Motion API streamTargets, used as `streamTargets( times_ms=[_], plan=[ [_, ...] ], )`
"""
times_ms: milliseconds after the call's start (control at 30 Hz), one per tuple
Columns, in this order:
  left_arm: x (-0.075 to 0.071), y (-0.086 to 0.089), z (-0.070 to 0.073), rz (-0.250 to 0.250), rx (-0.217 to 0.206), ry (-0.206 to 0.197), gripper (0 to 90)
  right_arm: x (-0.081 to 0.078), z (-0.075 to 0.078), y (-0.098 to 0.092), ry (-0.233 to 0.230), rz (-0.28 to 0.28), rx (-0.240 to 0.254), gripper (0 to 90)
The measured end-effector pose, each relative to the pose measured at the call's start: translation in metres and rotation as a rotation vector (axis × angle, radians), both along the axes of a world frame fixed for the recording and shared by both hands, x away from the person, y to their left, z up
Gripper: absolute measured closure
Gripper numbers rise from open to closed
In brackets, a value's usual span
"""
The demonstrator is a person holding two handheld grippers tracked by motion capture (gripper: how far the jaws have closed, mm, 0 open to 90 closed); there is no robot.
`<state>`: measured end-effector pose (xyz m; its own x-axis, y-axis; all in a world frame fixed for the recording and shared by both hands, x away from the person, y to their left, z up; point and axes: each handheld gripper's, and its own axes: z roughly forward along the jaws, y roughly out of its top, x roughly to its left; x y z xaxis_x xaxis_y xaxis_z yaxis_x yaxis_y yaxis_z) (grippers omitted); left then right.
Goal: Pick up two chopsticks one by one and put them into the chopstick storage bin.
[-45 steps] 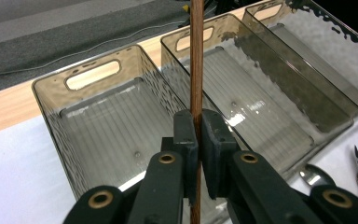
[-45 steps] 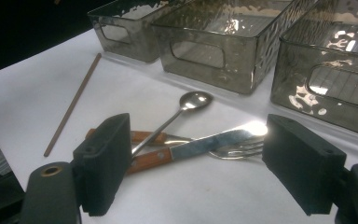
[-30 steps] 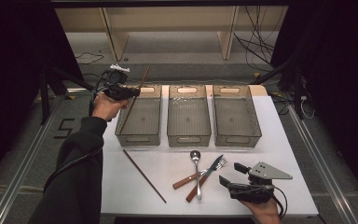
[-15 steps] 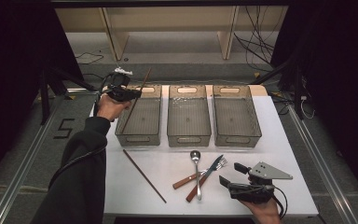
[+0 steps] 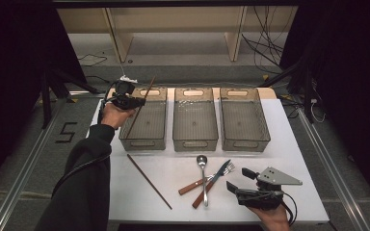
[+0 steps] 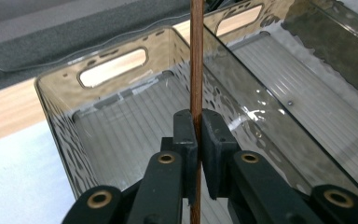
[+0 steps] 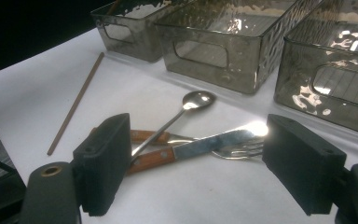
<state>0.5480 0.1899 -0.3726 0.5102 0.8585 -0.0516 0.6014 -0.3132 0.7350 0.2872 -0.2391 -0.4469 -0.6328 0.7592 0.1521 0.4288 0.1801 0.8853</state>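
The left gripper (image 5: 134,102) has its fingers (image 6: 186,135) clamped on a wooden chopstick (image 6: 196,56), held slanted over the leftmost bin (image 5: 144,140) of three. The stick looks light, rigid and smooth; pinched near mid-length it should balance, though it could pivot or slip in a narrow grip. The right gripper (image 5: 242,180) rests on the tabletop (image 5: 298,159), its fingers spread wide and empty, facing the spoon (image 7: 186,106), knife (image 7: 200,147) and fork (image 7: 237,148). A second chopstick (image 5: 149,181) lies on the tabletop.
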Motion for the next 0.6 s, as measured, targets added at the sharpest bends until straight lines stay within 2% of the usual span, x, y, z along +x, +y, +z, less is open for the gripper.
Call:
streamTargets(
  times_ms=[367,600],
  plan=[
    [-0.001,-0.003,-0.01,-0.002,0.02,0.024,82.7,0.0,0.0,0.0,0.001,0.001,-0.001,24.7],
    [-0.004,-0.003,-0.011,-0.002,0.018,0.039,62.4,0.0,0.0,0.0,-0.001,0.0,0.0,24.7]
  ],
)
